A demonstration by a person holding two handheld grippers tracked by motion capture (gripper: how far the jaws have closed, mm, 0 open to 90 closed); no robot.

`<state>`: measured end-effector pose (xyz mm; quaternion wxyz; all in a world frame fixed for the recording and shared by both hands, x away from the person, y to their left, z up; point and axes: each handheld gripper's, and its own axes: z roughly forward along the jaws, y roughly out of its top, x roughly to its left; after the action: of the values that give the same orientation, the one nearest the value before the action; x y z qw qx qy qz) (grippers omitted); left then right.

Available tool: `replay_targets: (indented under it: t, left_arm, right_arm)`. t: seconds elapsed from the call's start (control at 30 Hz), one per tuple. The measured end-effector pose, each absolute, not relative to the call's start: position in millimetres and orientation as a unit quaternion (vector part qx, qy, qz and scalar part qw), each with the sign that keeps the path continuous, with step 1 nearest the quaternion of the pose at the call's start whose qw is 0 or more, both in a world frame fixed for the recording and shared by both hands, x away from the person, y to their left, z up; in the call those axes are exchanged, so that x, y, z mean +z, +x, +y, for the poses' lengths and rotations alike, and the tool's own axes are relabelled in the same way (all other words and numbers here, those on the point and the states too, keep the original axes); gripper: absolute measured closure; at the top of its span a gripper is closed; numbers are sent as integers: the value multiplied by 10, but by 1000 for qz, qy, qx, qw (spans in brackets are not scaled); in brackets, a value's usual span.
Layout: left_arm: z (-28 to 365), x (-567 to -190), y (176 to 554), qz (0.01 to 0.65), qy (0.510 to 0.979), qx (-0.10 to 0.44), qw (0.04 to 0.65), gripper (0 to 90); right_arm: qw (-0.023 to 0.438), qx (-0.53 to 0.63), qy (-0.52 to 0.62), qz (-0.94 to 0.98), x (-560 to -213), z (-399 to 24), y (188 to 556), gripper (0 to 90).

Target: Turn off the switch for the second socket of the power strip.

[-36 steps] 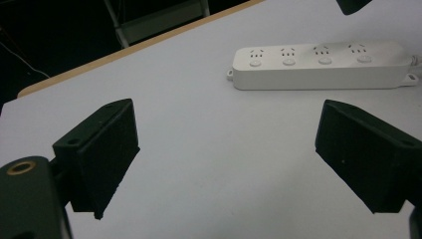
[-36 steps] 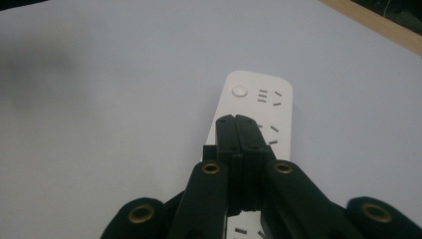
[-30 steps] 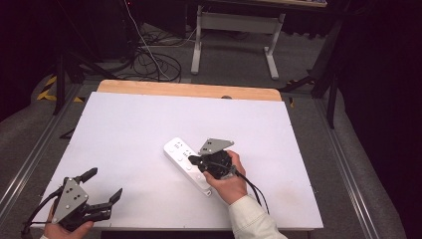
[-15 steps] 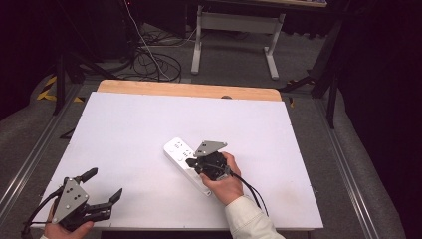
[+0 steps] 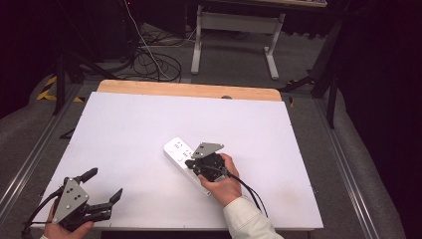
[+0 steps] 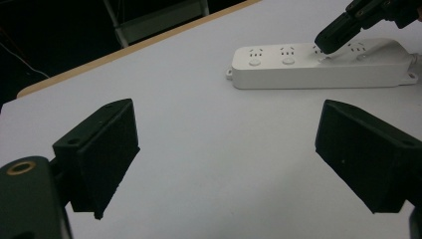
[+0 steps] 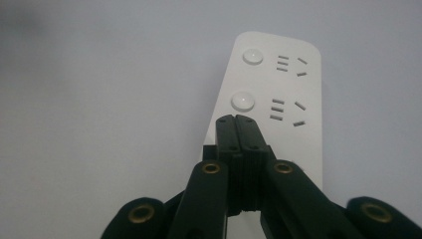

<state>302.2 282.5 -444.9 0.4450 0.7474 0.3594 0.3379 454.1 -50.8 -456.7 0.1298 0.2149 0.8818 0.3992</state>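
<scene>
Here, power strip [image 5: 185, 162]: a white bar lying flat on the white table [image 5: 129, 129], a little right of the middle, slanting from far-left to near-right; its cord end is under the person's right hand.
Switches: round push buttons [image 7: 243, 101] sit beside each socket group; two show free beyond the jaw tips in the right gripper view.
Right gripper [image 7: 235, 121]: jaws pressed fully together into one blunt tip, holding nothing, its tip resting on or just over the strip's top, at about the third button.
Step in hand: most likely pressing a switch with the closed tip.
Doing it well: come straight down on the button's centre; a slanted push could skid the tip or slide the strip.
Left gripper [image 5: 102, 188]: jaws spread wide and empty, near the table's near-left corner, well apart from the strip.
Possible help: it could steady the far end if the strip creeps.
</scene>
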Motion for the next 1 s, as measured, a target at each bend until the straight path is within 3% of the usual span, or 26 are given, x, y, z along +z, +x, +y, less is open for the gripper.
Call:
replay_targets:
  t: [1.0]
  left_arm:
    - [2820,-4451,3023,359,749,337,442,104]
  right_arm:
    - [143,386,210,887,-4637,-468,4519,900]
